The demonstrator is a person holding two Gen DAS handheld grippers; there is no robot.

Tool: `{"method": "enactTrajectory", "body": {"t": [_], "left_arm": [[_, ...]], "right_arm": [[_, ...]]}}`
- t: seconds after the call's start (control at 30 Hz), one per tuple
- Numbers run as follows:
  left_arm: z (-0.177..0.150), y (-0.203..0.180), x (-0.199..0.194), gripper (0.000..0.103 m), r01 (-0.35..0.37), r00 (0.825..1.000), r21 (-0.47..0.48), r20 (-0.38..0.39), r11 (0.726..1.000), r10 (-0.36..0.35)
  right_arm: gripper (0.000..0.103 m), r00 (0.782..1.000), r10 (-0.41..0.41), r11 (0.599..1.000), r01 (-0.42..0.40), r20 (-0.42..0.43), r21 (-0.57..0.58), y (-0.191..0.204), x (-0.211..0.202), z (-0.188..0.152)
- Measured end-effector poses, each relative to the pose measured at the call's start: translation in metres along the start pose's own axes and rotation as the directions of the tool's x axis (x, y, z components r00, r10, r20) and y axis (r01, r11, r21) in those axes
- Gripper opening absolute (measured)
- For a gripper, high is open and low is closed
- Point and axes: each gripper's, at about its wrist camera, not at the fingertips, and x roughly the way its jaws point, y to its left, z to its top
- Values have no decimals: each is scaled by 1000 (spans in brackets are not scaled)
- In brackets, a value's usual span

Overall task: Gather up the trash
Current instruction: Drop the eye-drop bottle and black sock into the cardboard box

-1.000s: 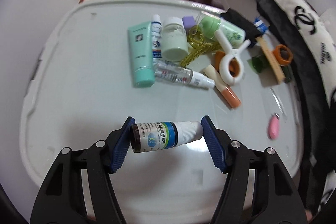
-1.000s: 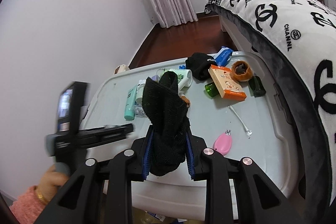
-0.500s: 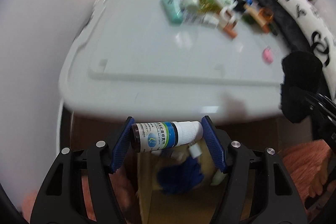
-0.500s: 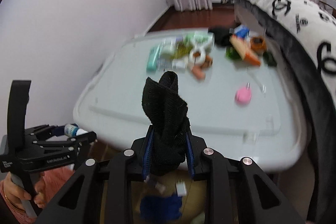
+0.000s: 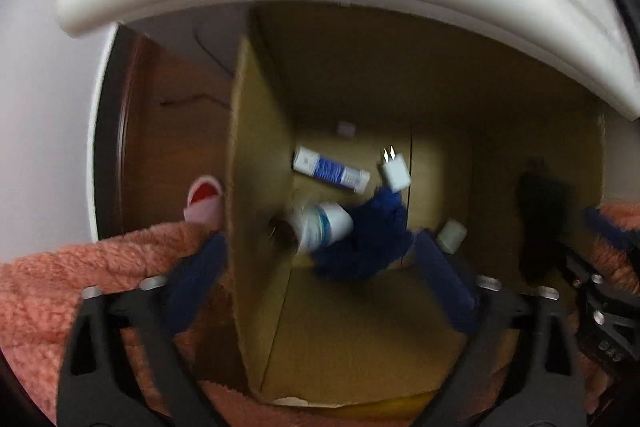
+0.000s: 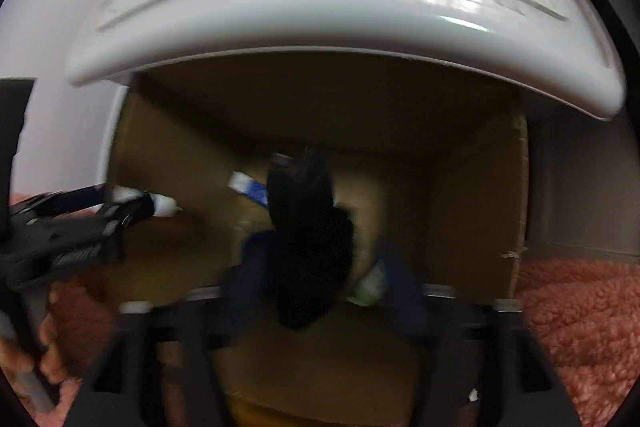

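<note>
Left wrist view: left claw (image 5: 316, 263) spread, small brown dropper bottle (image 5: 316, 229) dropping into open cardboard box (image 5: 256, 211) centre frame. Right claw (image 6: 316, 275) looks parted, black cloth (image 6: 310, 239) between; grip unclear. Clutter left on white desk (image 6: 320, 7), top.

brown cardboard box (image 5: 256, 211), black cloth (image 6: 312, 227), blue-and-white tube (image 5: 330, 171).

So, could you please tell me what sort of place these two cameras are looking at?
Probably a room in a home, seen at floor level: an open cardboard box used as a trash bin sits beneath a white plastic storage lid that serves as a tabletop. A pink slipper lies on the dark wooden floor.
</note>
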Motion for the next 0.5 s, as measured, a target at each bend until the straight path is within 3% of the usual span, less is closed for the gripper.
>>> {"method": "enactTrajectory", "body": {"t": [0.13,0.23,0.37,0.5], "left_arm": [[-5,2,16,94,30,997,-3,-70,1000,-30],[-7,0,11,94,42,998,-3,-50,999,-42],[-3,3,-22,94,71,994,-2,87,997,-71],[22,17,-73,94,82,962,-29,265,996,-71]], "right_arm": [[82,999,37,997,-38,9,73,-14,-1,2],[82,998,67,991,-68,13,116,-24,-1,3],[82,992,84,986,-96,93,136,-29,-18,7],[83,968,70,992,-92,241,85,-26,-56,30]]}}
